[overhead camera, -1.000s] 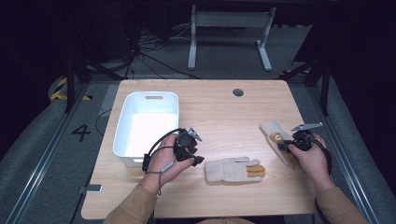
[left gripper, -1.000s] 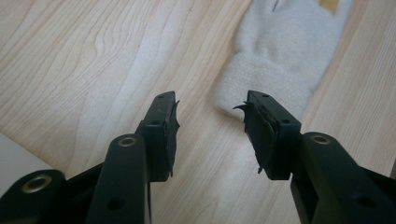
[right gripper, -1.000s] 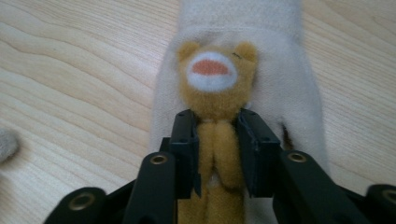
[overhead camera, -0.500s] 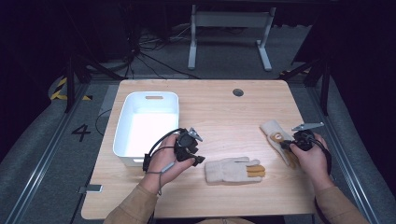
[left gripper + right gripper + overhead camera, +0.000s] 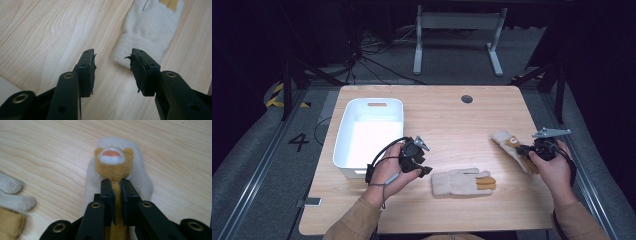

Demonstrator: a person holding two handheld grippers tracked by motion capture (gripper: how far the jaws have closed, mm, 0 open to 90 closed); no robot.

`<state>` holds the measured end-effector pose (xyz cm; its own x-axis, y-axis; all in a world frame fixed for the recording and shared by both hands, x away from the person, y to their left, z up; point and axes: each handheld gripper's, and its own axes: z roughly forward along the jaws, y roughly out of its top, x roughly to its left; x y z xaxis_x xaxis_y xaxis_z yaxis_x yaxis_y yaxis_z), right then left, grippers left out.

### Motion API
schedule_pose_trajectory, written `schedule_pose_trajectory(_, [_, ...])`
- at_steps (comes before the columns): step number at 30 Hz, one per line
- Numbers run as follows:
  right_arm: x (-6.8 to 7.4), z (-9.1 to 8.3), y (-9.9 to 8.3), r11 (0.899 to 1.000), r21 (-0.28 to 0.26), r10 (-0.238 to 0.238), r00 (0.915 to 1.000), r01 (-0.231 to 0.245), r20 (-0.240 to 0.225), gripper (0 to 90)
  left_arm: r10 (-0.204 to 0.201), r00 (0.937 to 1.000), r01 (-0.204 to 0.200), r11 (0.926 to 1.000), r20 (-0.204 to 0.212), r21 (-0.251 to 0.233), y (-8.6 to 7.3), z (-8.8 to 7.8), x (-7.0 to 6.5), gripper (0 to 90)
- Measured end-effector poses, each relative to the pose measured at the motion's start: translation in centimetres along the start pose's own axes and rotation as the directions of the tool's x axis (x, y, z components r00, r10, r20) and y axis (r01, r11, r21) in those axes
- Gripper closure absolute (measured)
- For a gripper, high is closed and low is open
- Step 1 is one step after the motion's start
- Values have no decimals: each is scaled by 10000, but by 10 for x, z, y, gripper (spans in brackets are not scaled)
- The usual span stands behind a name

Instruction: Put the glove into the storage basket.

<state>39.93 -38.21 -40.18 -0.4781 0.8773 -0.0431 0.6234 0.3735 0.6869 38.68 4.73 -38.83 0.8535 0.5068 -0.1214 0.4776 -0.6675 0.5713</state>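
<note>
Two gloves lie on the table (image 5: 452,120): the right gripper (image 5: 116,185) pinches the tan patch of one glove (image 5: 117,167), while the left gripper (image 5: 112,68), jaws spread, faces the other glove's (image 5: 150,27) cuff just ahead.

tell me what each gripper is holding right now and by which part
The right gripper is shut on the cream knit glove, pinching its tan strip. The left gripper is open, holding nothing.

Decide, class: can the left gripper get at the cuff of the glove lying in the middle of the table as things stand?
Probably yes. The left gripper has its jaws open and aimed at the glove, whose cuff lies just ahead on bare table, with nothing between them.
</note>
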Motion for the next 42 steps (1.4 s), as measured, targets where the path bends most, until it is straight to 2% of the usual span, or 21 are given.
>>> schedule_pose_trajectory(5, [2, -9, 3, 9995, -284, -125, 9999, 124, -23, 824, 18, 10000, -18, 10000, 12, -8, 1, 1, 0, 555])
schedule_pose_trajectory(11, [12, -20, 10, 9973, -603, -424, 9989, 411, -201, 824, 23, 10000, -24, 10000, 19, 17, 1, 1, -1, 554])
schedule_pose_trajectory(23, [34, -25, 18, 9916, -849, -1037, 9920, 975, -720, 824, 38, 10000, -38, 10000, 37, 15, 1, 1, -1, 552])
schedule_pose_trajectory(35, [58, -26, 24, 9846, -979, -1585, 9757, 1447, -1512, 823, 29, 9999, -28, 10000, 109, -23, 1, 0, -1, 545])
schedule_pose_trajectory(42, [73, -27, 27, 9769, -1105, -2026, 9572, 1829, -2065, 822, -17, 9998, 16, 10000, 212, 36, 1, -1, -2, 544])
